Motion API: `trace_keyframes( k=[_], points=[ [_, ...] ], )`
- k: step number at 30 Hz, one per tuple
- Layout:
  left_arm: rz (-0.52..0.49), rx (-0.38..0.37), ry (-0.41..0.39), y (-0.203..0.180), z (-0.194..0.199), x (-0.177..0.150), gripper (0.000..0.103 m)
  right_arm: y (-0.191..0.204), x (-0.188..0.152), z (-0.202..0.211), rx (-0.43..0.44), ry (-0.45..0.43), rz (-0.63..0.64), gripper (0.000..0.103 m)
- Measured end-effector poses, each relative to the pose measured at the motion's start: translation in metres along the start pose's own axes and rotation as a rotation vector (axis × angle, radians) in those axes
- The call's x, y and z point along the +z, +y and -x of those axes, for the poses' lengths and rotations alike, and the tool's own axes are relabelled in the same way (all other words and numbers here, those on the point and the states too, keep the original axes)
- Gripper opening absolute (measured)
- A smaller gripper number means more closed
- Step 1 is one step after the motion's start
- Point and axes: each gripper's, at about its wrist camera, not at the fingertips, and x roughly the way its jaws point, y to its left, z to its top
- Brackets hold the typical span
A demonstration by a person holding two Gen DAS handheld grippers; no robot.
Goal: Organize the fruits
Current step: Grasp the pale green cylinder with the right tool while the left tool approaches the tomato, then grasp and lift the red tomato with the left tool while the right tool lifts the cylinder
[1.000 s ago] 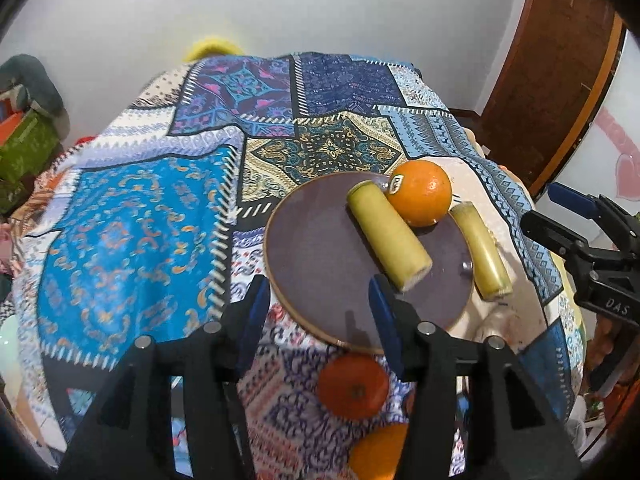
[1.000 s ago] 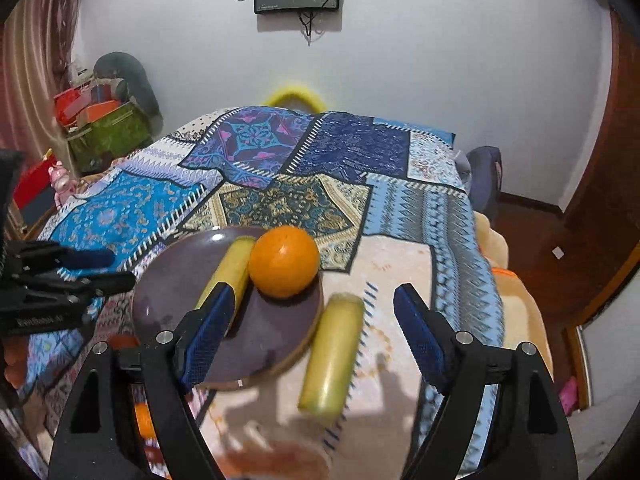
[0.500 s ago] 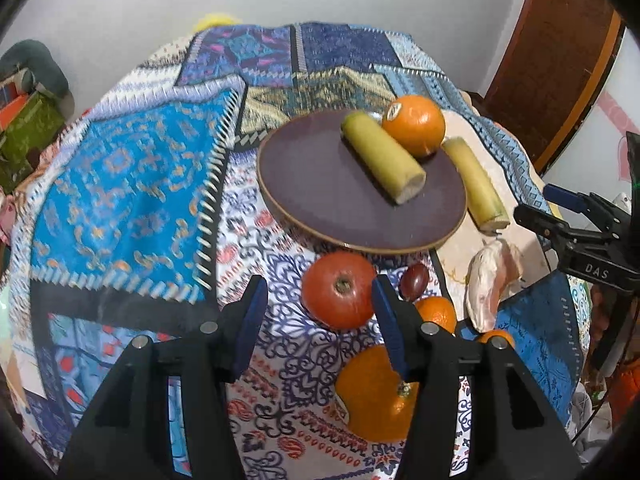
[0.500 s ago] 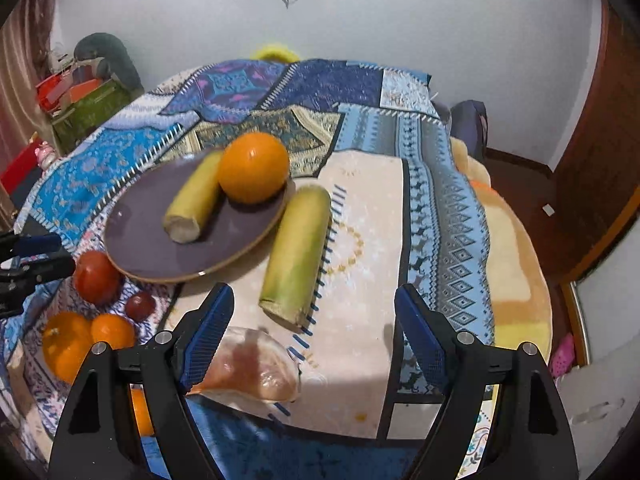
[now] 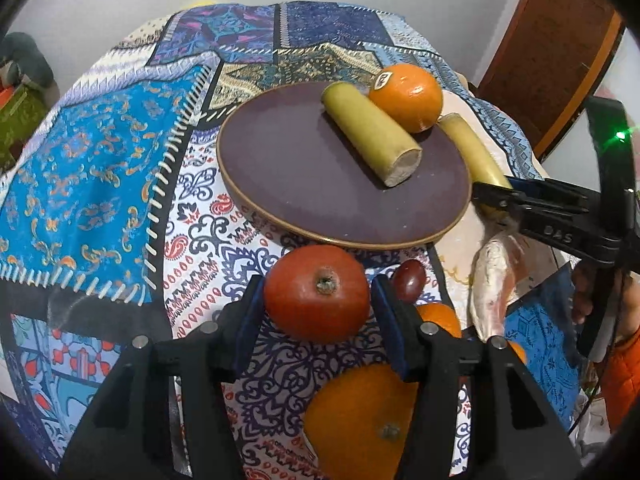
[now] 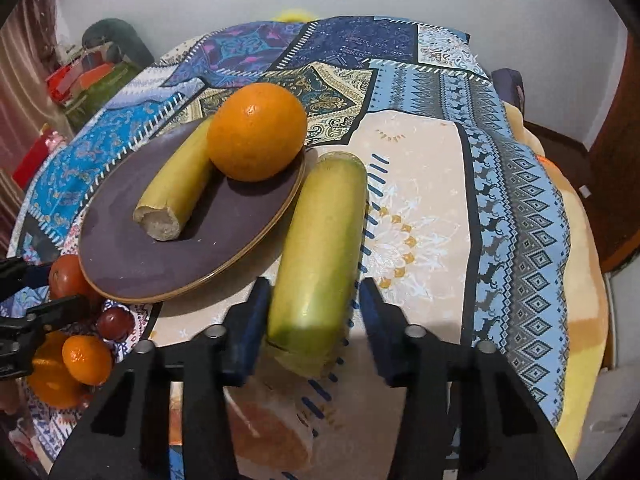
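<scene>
Red tomato [image 5: 317, 293] sits between left gripper [image 5: 318, 314] pads, jaws apart, just below purple plate [image 5: 288, 184].
Right gripper [image 6: 311, 322] straddles green-yellow stalk piece [image 6: 322, 252] beside plate rim, jaws spread, no clamp; orange [image 6: 257, 131] on plate.

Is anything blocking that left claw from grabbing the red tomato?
No. The left claw is open with a finger on each side of the red tomato, and nothing sits between them.
</scene>
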Motion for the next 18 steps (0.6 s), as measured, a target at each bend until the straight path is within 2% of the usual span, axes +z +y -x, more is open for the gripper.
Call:
trace_keyframes(
  k=[6,12,18],
  points=[
    [0.067,-0.044,-0.001,0.011,0.000,-0.001,0.049,-0.016,-0.013,0.015,-0.019,0.001,-0.001,0.035],
    [0.054,-0.021,-0.013,0.008,0.007,-0.004,0.049,-0.019,-0.036,0.036,-0.040,0.024,0.041,0.035],
    [0.050,0.011,-0.041,0.012,0.019,-0.005,0.049,-0.017,-0.029,0.032,-0.070,0.008,0.047,0.036]
  ],
)
